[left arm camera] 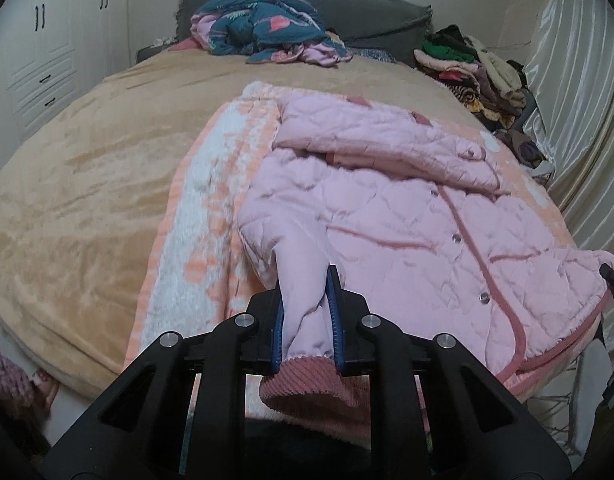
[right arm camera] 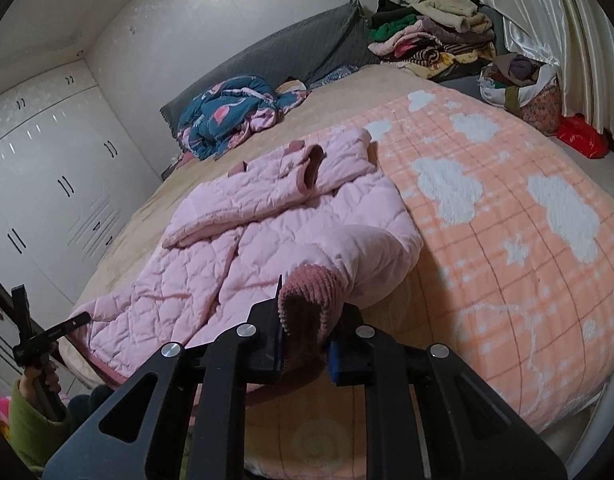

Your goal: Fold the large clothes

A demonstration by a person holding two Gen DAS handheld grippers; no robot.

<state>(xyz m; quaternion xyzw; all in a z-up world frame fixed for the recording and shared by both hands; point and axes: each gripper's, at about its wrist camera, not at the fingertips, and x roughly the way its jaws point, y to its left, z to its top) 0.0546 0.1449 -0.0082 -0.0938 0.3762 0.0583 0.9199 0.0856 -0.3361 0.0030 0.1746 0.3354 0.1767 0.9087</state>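
A pink quilted jacket (left arm camera: 407,208) lies front-up across the bed, snaps showing, with one sleeve folded across its chest. My left gripper (left arm camera: 305,284) is shut on the other sleeve (left arm camera: 303,320) just above its ribbed rose cuff (left arm camera: 307,388), which hangs toward the camera. In the right wrist view the same jacket (right arm camera: 235,248) spreads to the left. There my right gripper (right arm camera: 311,304) is shut on a ribbed cuff (right arm camera: 311,286), and that sleeve is lifted off the blanket. A hand in a green sleeve (right arm camera: 31,404) holds the left gripper's handle.
The jacket rests on an orange plaid blanket with white clouds (right arm camera: 507,220) over a tan bedspread (left arm camera: 87,180). A blue patterned bundle (left arm camera: 267,28) lies by the grey headboard. A clothes pile (left arm camera: 467,68), a bag (right arm camera: 523,92), a curtain (left arm camera: 579,100) and white wardrobes (left arm camera: 39,60) surround the bed.
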